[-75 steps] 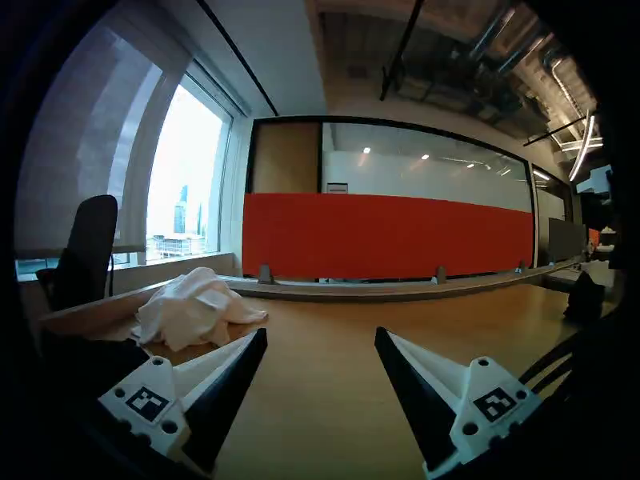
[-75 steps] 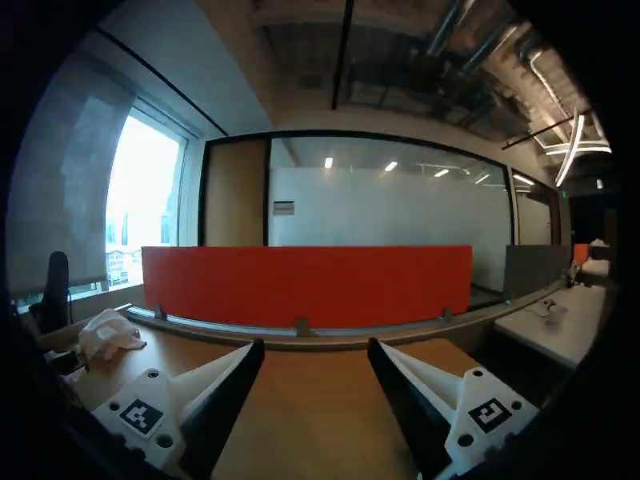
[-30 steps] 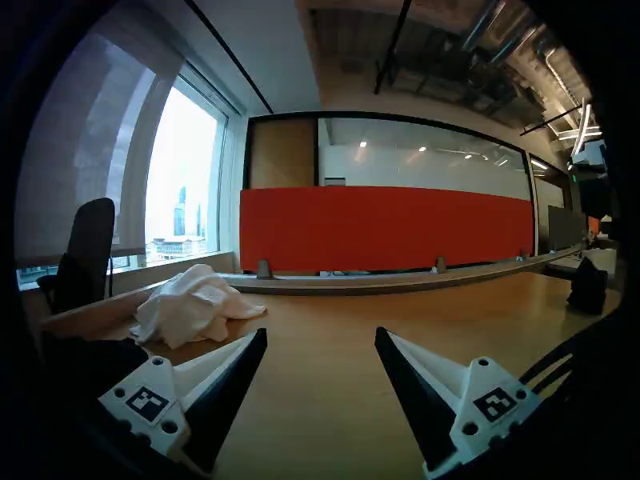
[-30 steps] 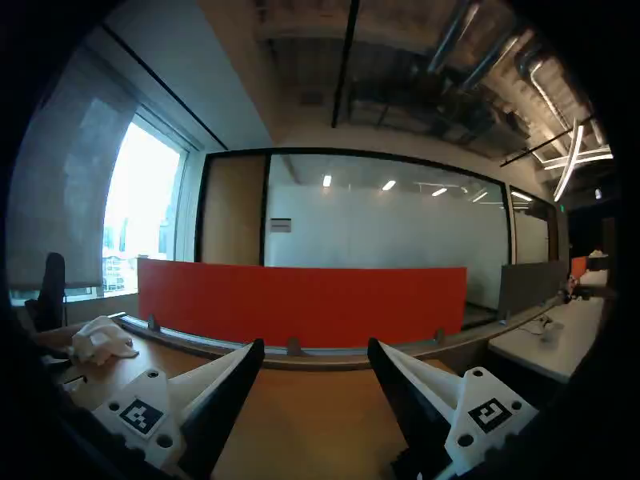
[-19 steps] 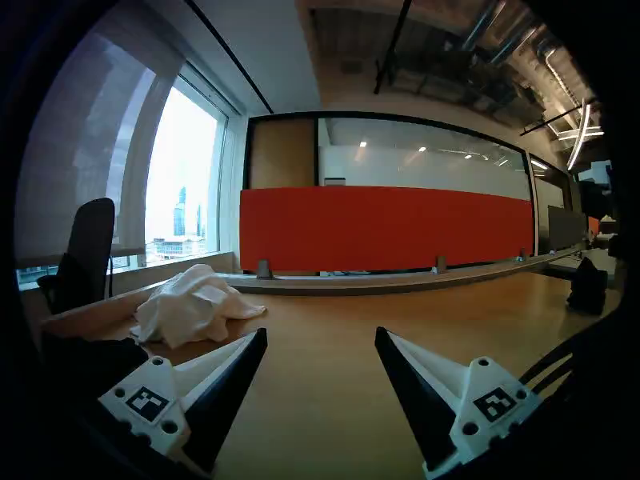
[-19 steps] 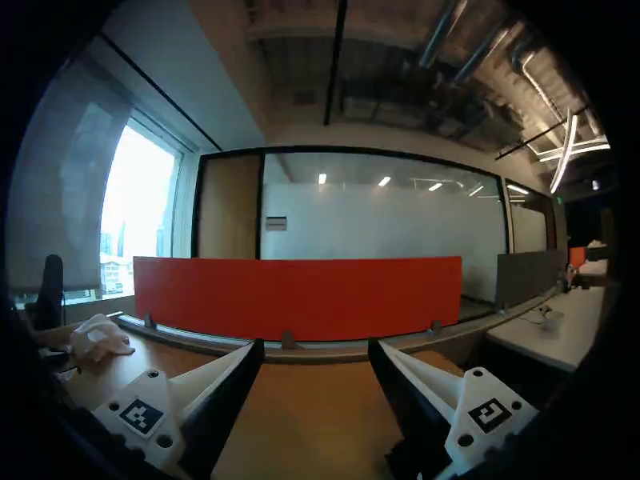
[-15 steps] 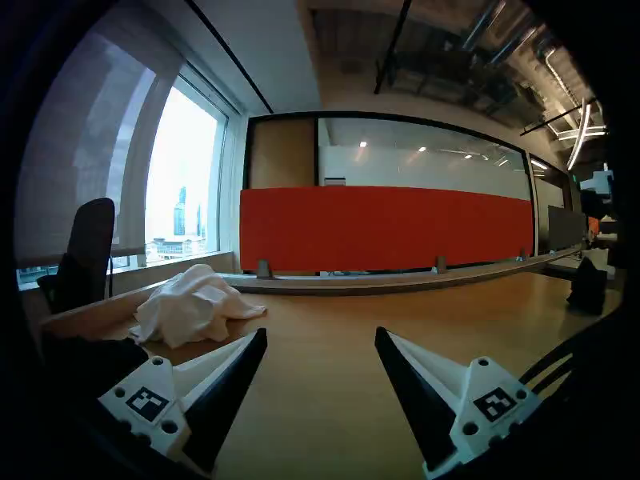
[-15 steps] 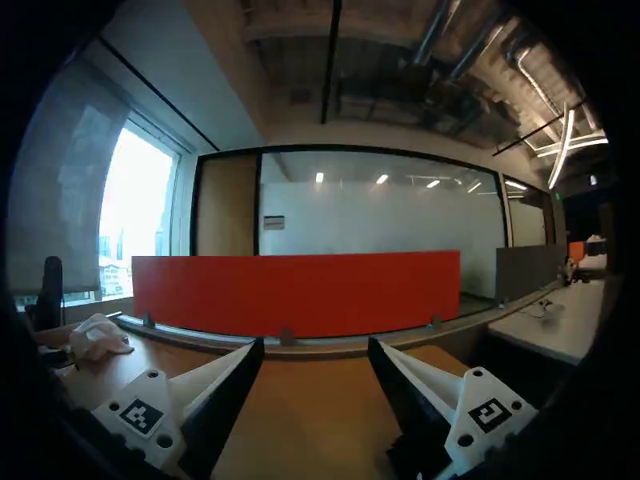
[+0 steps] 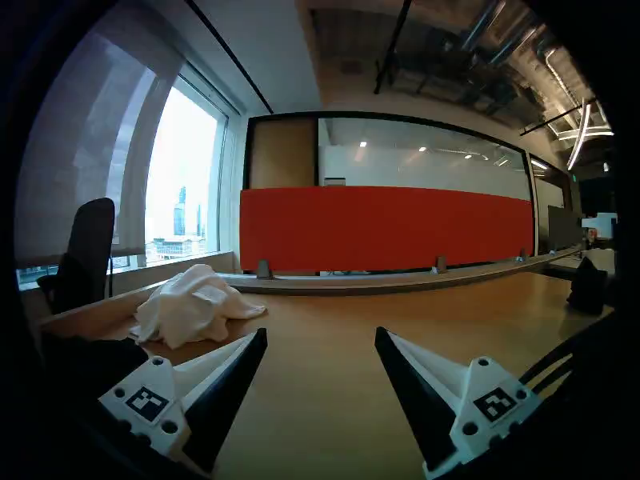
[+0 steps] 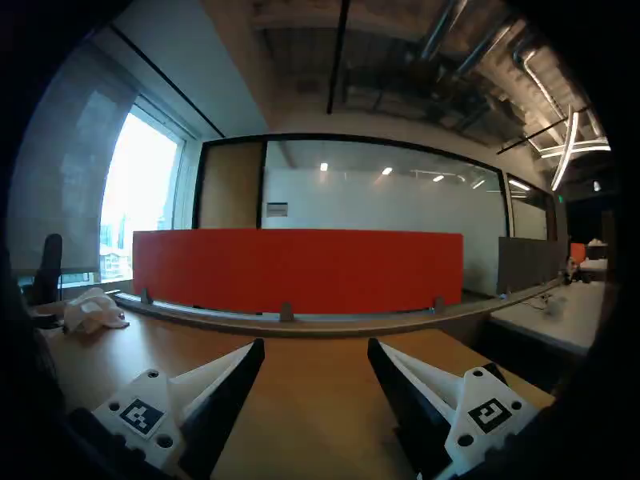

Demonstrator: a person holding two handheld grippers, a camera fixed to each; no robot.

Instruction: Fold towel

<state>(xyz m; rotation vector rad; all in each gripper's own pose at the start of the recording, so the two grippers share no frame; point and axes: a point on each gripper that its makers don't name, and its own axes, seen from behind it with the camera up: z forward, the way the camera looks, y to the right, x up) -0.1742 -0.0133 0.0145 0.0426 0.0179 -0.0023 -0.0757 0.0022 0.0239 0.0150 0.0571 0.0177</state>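
Observation:
A crumpled white towel (image 9: 190, 304) lies in a heap on the wooden table (image 9: 336, 384), ahead and left of my left gripper (image 9: 320, 340). That gripper is open, its fingers apart and holding nothing, a short way from the towel. In the right gripper view the same towel (image 10: 90, 311) sits small at the far left of the table (image 10: 320, 392). My right gripper (image 10: 315, 348) is open too, pointing at bare wood, far from the towel.
A red divider panel (image 9: 384, 228) runs along the table's far edge. A black office chair (image 9: 84, 252) stands at the left by the window. A dark object (image 9: 586, 284) sits on the table at the right. A second desk (image 10: 560, 320) lies beyond the right end.
The right gripper's view has tipped down, bringing more tabletop into sight, and the towel has shifted slightly up at its left. The left gripper has barely moved.

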